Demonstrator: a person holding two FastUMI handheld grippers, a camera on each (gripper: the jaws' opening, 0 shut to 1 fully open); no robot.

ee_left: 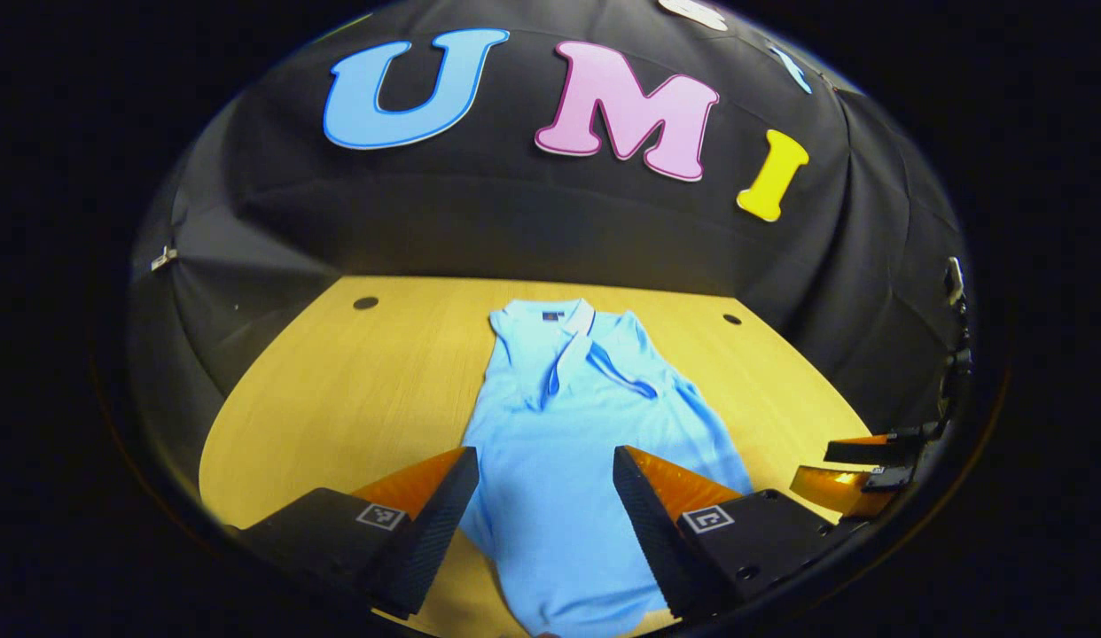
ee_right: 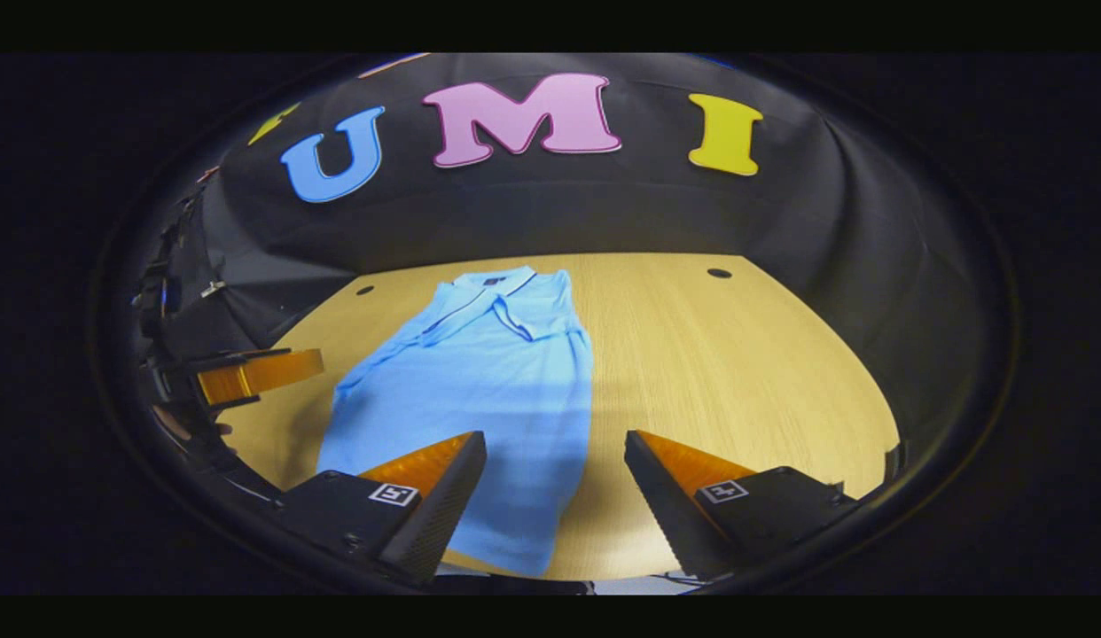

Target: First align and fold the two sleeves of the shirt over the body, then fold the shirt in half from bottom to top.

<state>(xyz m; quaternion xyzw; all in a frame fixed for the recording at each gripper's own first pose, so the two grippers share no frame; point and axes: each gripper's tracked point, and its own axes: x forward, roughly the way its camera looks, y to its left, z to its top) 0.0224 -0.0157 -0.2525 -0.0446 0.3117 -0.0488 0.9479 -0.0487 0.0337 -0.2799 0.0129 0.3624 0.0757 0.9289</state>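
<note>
1. A bench (ee_left: 355,390) with a pale wood-grain top spans the booth floor from side to side.
2. Two small dark round holes (ee_left: 365,303) sit near the bench's far edge, one toward each far corner.
3. Black cloth (ee_left: 515,221) forms the wall behind the bench, creased and sagging.
4. A small metal clip (ee_left: 164,258) is pinned to the cloth at the left.

Two handheld grippers, blocky and dark-bodied

The left gripper (ee_left: 545,478) and right gripper (ee_right: 555,461) each carry wedge-shaped fingers (ee_left: 444,514) with ribbed inner faces, a small square marker and dark housings with round screw holes.
</note>
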